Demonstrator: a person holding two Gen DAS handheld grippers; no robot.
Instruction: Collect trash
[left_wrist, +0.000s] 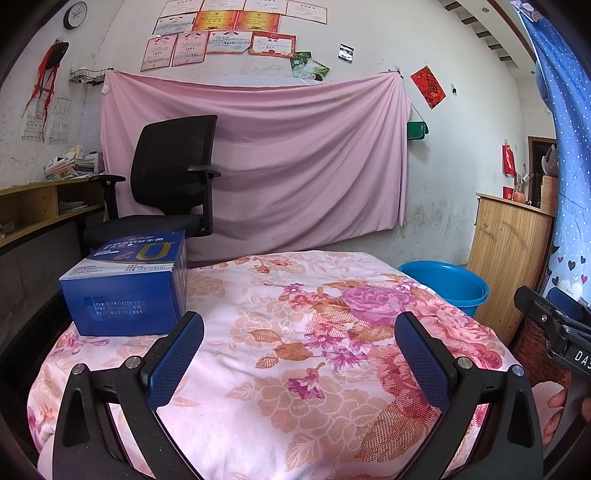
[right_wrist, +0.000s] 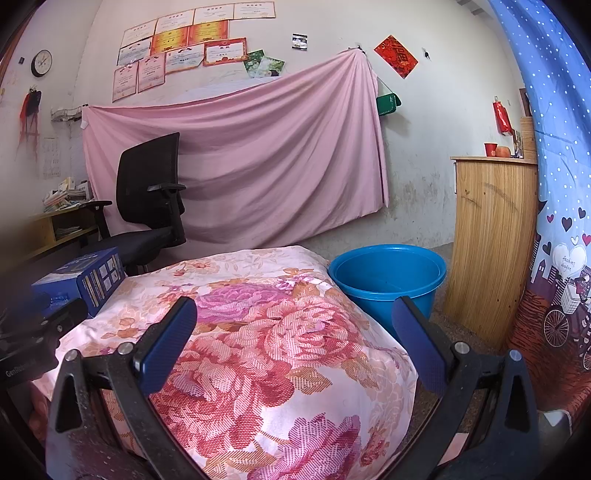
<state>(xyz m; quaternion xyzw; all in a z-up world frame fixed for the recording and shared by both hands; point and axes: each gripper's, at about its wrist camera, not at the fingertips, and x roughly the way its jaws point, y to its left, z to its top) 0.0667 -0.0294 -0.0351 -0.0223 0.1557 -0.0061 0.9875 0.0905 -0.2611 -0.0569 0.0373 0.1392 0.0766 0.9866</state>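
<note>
left claw (left_wrist: 299, 332) | right claw (right_wrist: 294, 317) | black arms, blue textured pads, silver screws

The flower-patterned pink and red cloth cover (left_wrist: 280, 332) has a woven, slightly shiny weave, lying smooth with soft folds at the edges. On it the dark blue cardboard box (left_wrist: 125, 288) looks glossy, with printed faces that catch the light. The round blue plastic bucket (right_wrist: 388, 280) is smooth and shiny (its rim shows a bright sheen). Both grippers carry blue fingers (left_wrist: 177, 354) with a finely dotted, matt, rubbery surface, set in matt black plastic frames with small bright metal pins. The pale wooden cabinet (right_wrist: 491, 240) shows matt grain with dark scuffs.
</note>
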